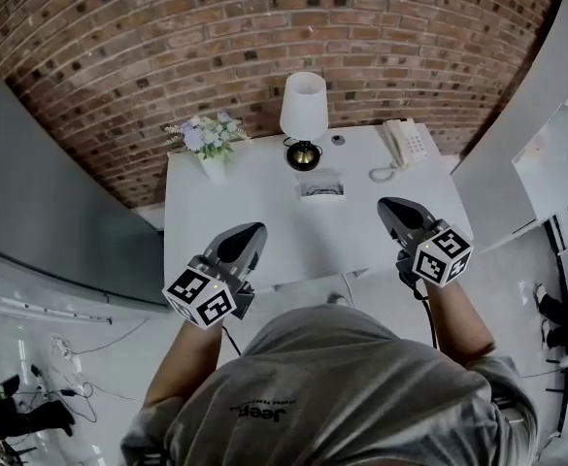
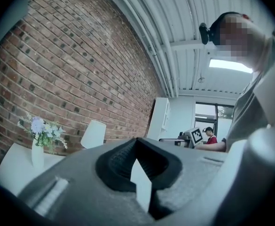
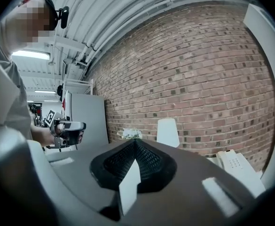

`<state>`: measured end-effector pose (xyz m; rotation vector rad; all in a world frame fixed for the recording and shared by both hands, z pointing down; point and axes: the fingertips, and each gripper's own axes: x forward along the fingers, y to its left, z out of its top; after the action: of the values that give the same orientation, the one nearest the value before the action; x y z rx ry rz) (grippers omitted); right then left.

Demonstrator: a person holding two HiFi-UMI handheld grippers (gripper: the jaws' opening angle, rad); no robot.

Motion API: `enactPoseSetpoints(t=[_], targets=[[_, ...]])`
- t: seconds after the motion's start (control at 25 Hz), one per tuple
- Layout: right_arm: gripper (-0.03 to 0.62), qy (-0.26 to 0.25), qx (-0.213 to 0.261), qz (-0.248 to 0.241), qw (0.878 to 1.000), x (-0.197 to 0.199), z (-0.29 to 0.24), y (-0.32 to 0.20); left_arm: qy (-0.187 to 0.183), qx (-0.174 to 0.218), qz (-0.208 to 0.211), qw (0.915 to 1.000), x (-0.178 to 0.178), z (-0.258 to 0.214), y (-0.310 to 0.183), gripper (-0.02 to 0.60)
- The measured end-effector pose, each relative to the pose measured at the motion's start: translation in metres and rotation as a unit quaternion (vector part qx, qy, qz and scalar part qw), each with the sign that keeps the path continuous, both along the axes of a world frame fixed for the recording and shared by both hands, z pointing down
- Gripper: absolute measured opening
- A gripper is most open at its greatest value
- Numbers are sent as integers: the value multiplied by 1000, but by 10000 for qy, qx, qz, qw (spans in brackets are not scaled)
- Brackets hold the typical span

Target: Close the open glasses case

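Note:
The open glasses case [image 1: 321, 186] lies on the white table [image 1: 264, 212], just in front of the lamp, its lid raised toward the wall. My left gripper [image 1: 256, 231] hovers over the table's near left part, jaws shut and empty, short of the case and to its left. My right gripper [image 1: 388, 207] is held at the near right, also shut with nothing in it, to the right of the case. In the left gripper view its closed jaws meet at the left gripper [image 2: 137, 142]; in the right gripper view, at the right gripper [image 3: 135, 145]. The case is hidden in both gripper views.
A white lamp [image 1: 303, 115] on a dark round base stands at the back centre against the brick wall. A vase of flowers [image 1: 209, 144] sits back left, a white telephone [image 1: 405, 144] back right. A grey panel [image 1: 41, 212] stands left, a white counter [image 1: 517, 163] right.

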<state>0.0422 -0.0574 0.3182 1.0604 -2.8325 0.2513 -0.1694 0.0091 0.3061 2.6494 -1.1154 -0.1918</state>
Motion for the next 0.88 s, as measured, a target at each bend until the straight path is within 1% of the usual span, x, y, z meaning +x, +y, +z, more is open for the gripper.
enactPoseSetpoints(t=[0.16,0.32,0.56,0.68,0.76,0.88], targets=[[9,-35,-33,-218,9998,1,7,-37,-18,-110,-167,9998,7,7,-26,-3],[9,-128,14,-596,9981,0,8,-87,-113,-188,-498,9985,16,14,-61,-3],[9,-185,-46,-1160,9931,16,9,-156,-76,-264,-976,9949,47,14,-123,-3],[9,-184,-80,-1385,9902,26,14,-182,-36,-336,-1184,9924,63,16,-149,-3],[9,-160,-60,-1491,9887,32,18,-196,-88,-360,-1263,9913,72,18,-163,-3],[9,-149,-53,-1530,9881,42,26,-211,-203,-389,-1273,9909,82,23,-179,-3]])
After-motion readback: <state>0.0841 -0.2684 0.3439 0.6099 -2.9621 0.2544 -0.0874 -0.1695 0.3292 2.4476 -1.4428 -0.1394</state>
